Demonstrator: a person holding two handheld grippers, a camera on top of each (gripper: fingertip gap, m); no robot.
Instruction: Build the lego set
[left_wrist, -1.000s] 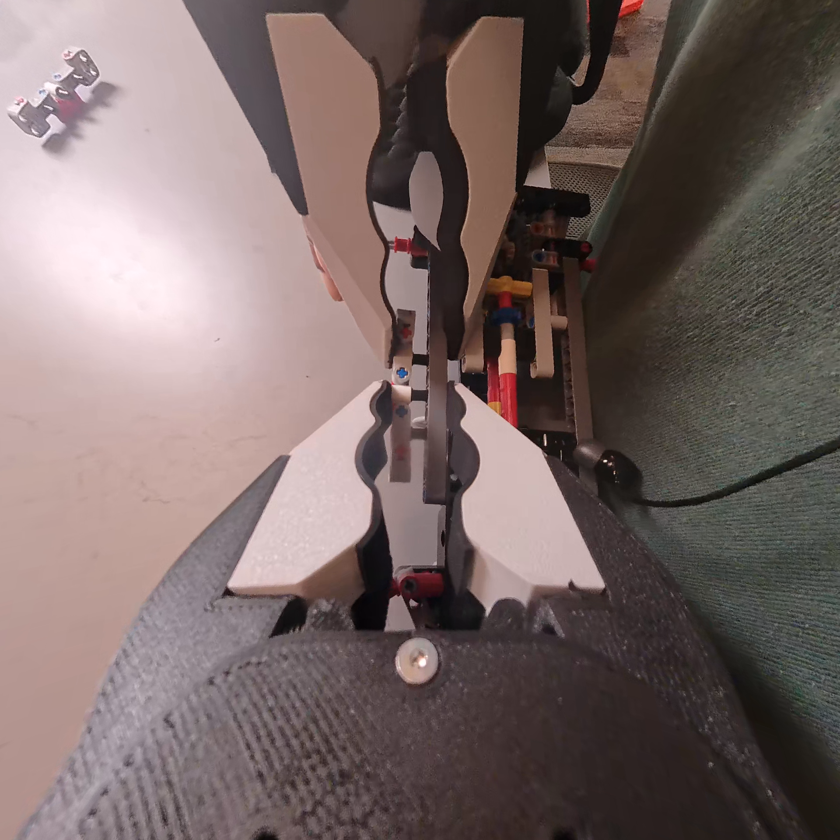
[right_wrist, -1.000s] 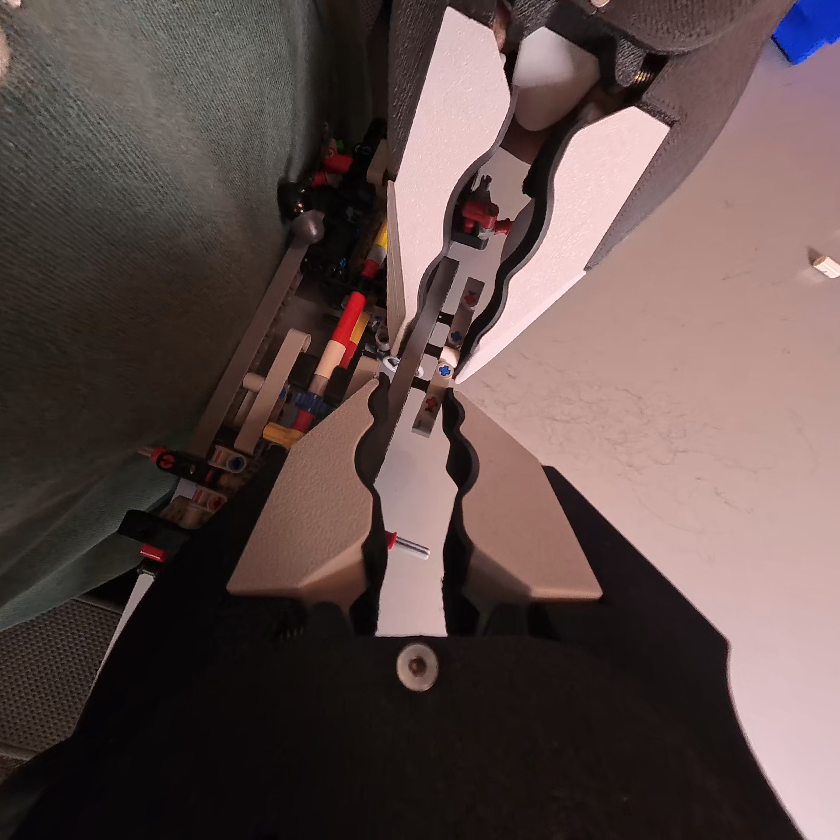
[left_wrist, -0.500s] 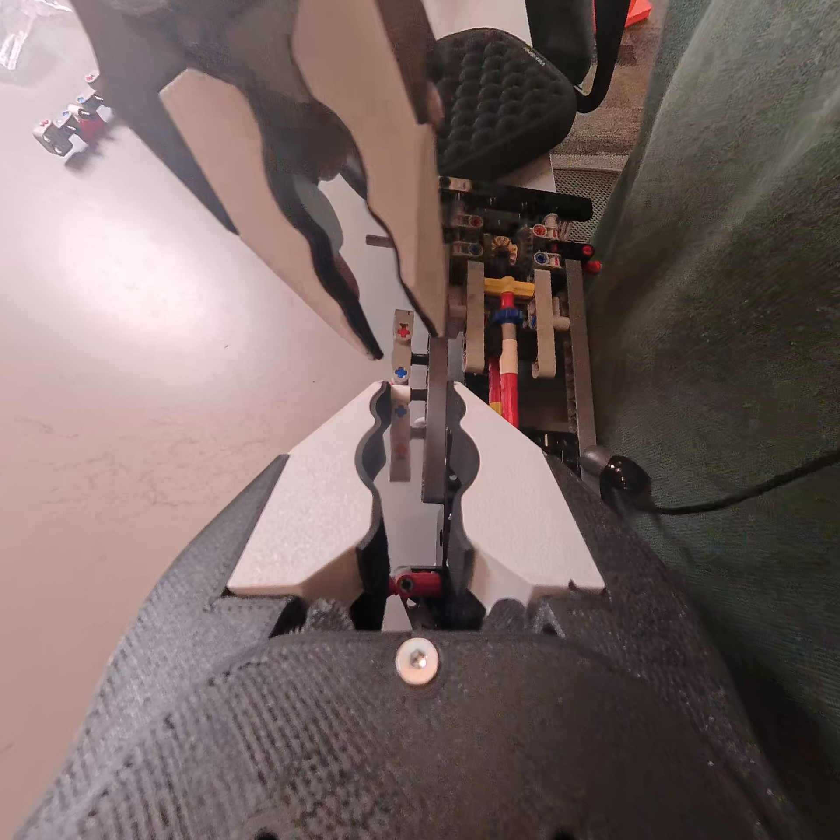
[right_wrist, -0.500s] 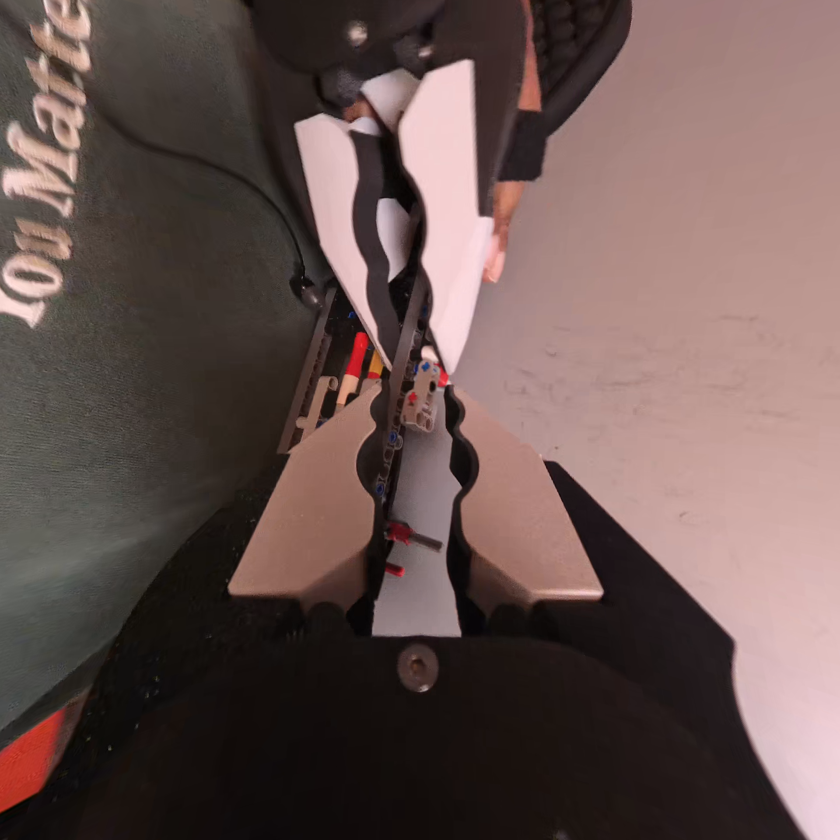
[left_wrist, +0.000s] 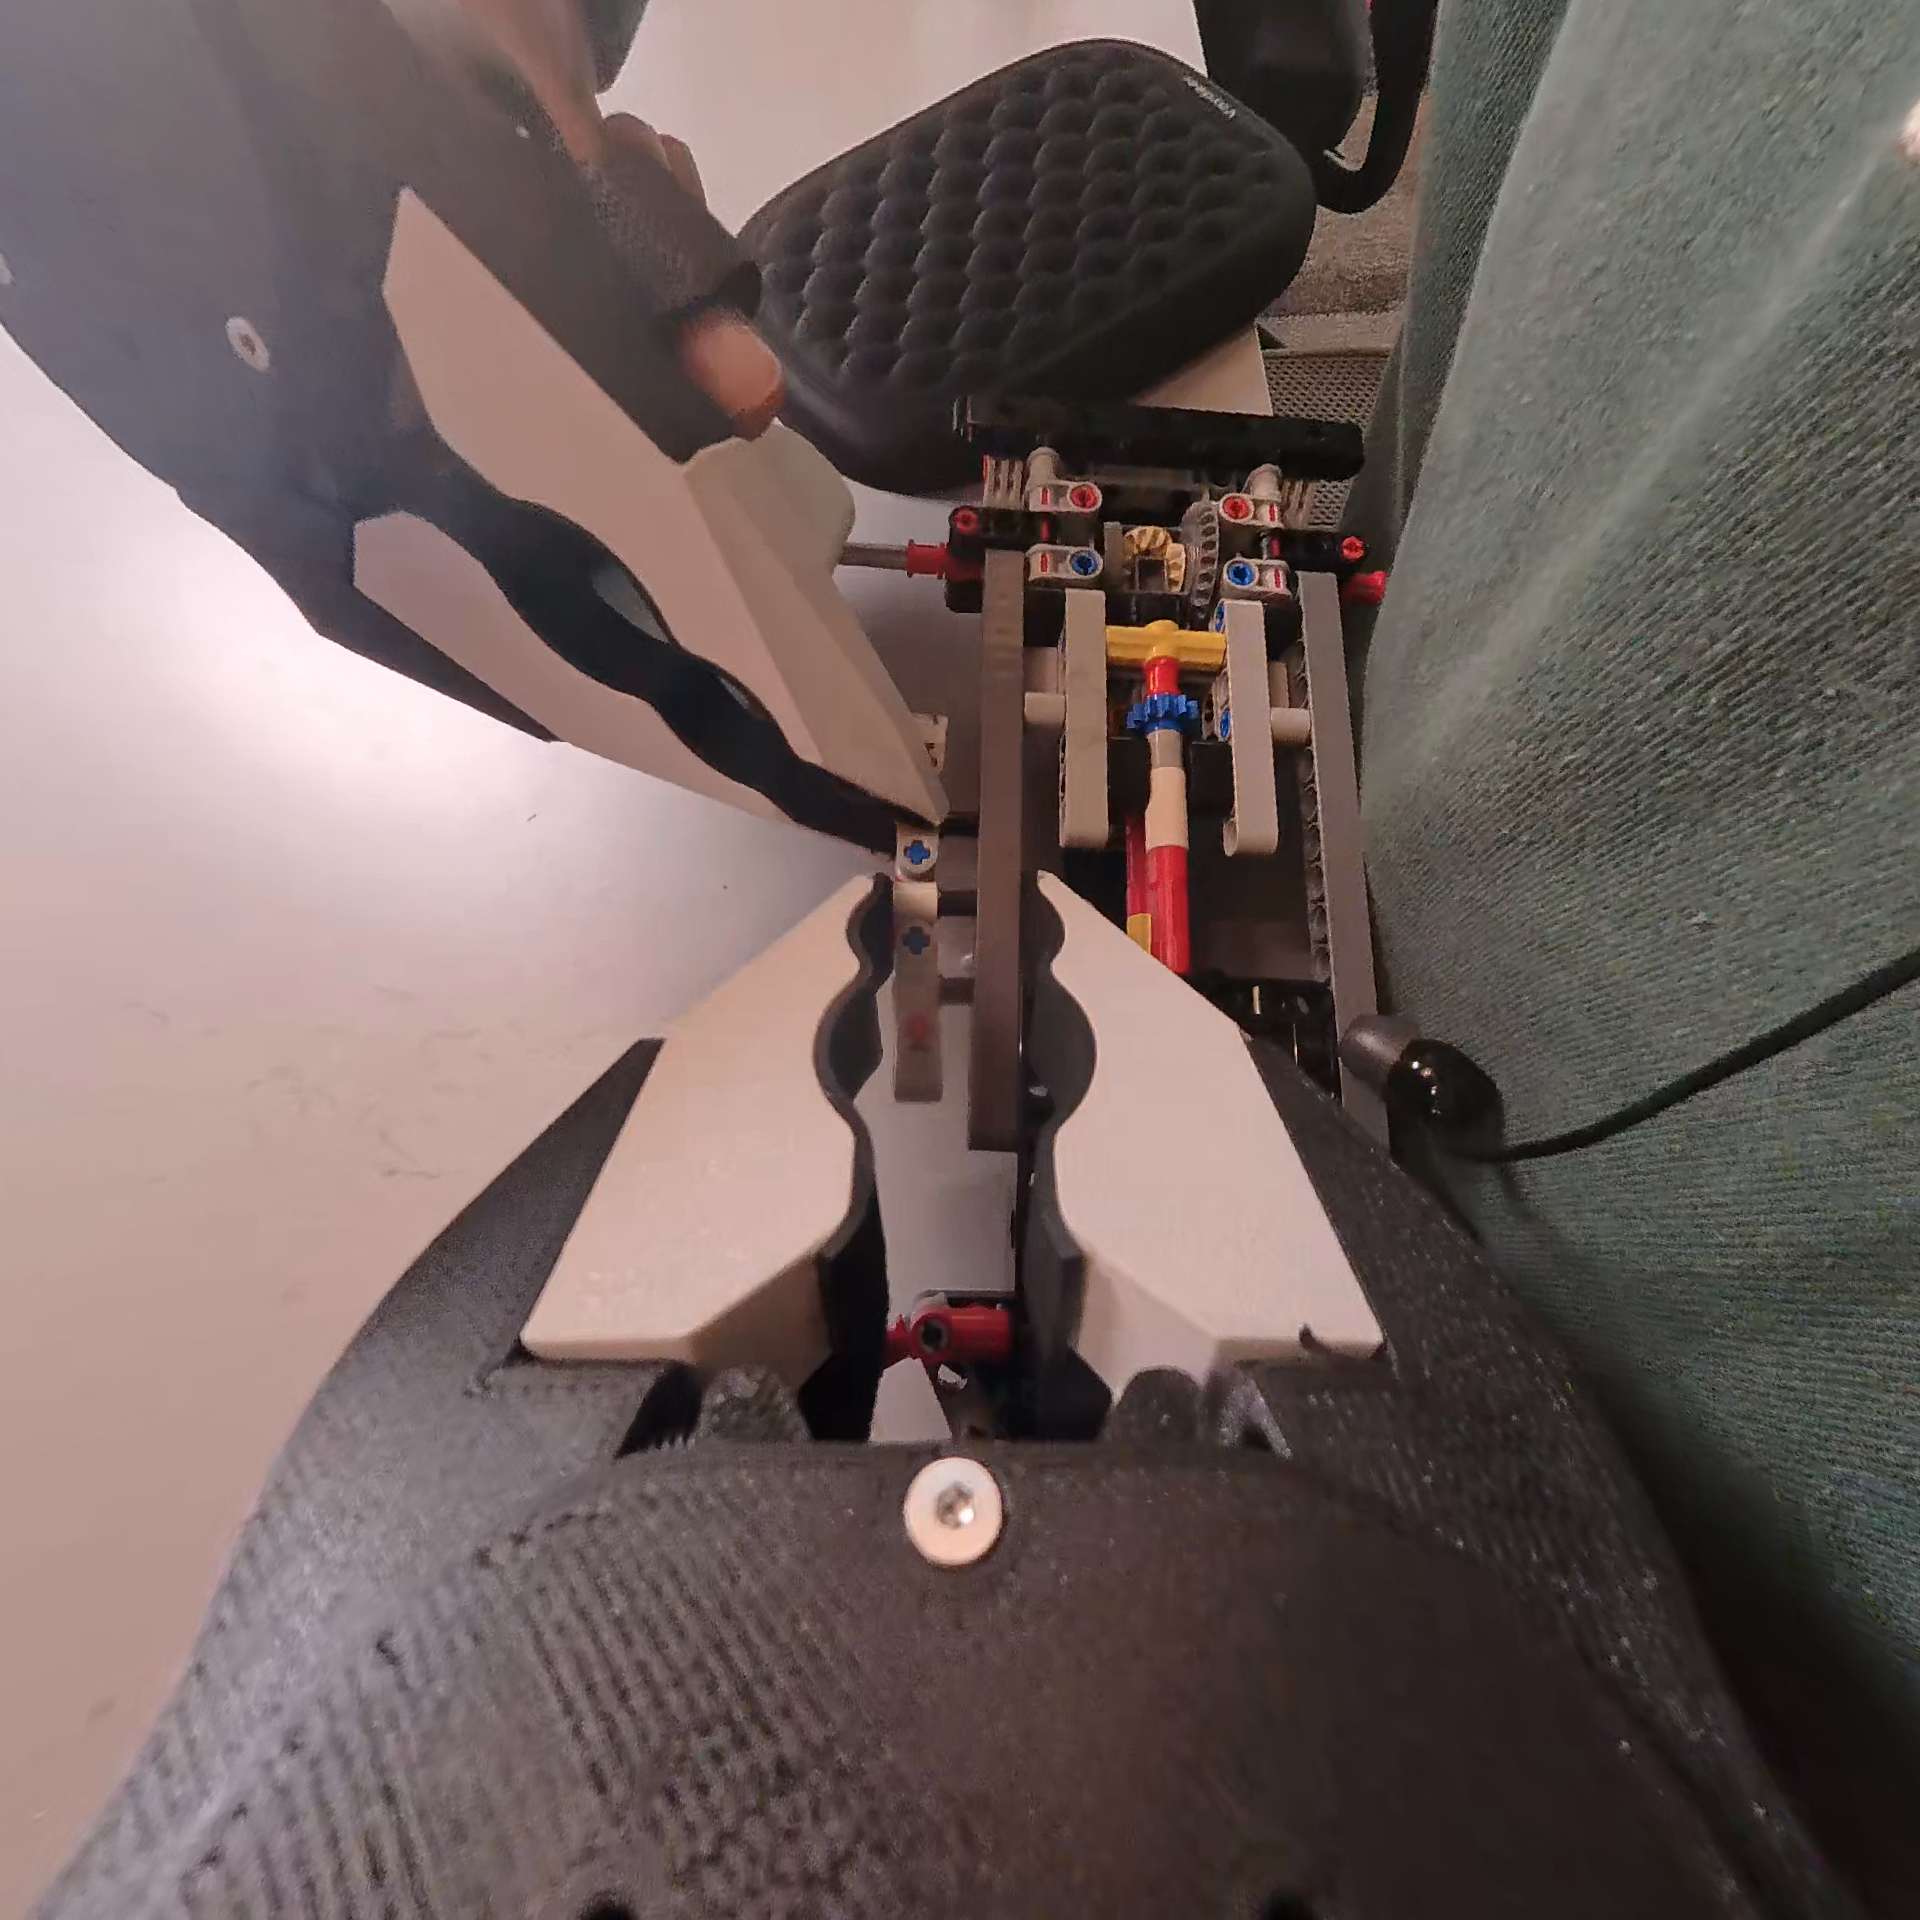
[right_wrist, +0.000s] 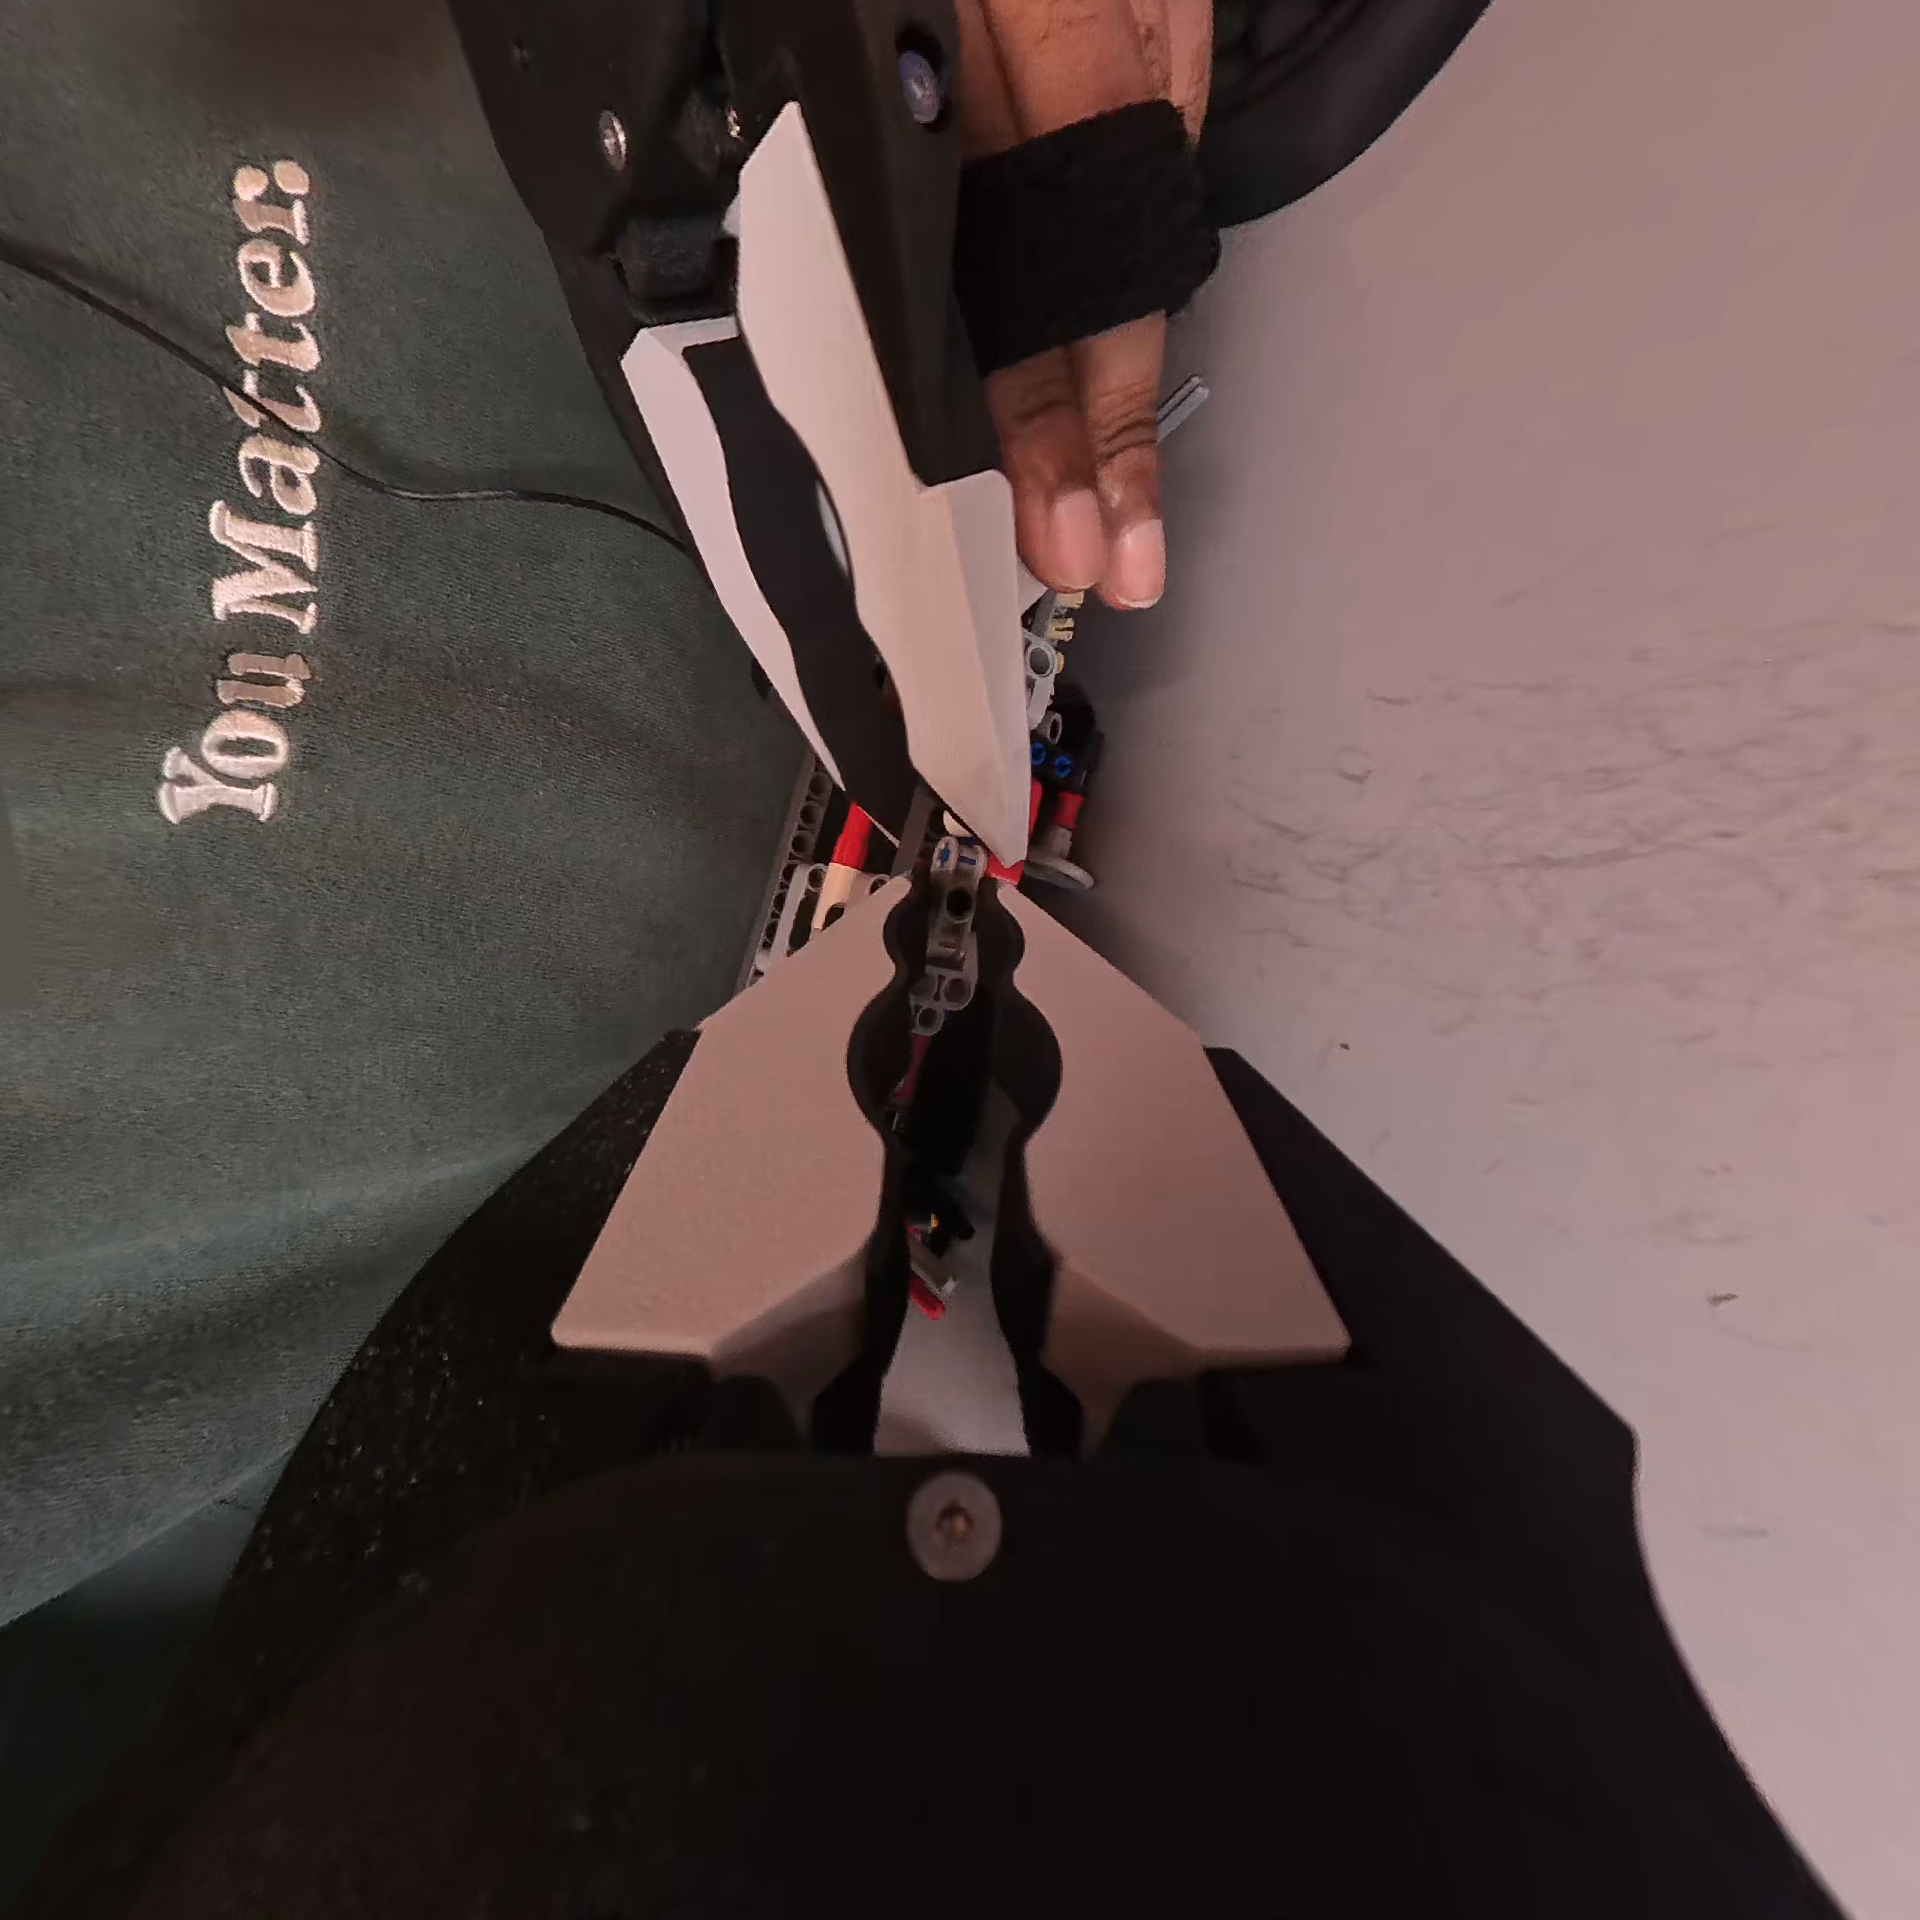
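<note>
Lego model (left_wrist: 1164, 727): light, rigid, pin joints fragile; hold by dark side beam (left_wrist: 1000, 935). Left gripper (left_wrist: 961, 904) clamps that beam; right gripper (right_wrist: 951, 914) pinches grey link (right_wrist: 948, 940).

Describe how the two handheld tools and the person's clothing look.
Both tools, left and right, have black textured printed bodies, pale wedge-shaped fingers with wavy black inner pads and a silver screw. The person wears a black fingerless glove and green sweatshirt.

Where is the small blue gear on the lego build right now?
In the left wrist view the small blue gear sits right of centre on the red and white axle, just below the yellow cross piece and between two light grey beams.
</note>
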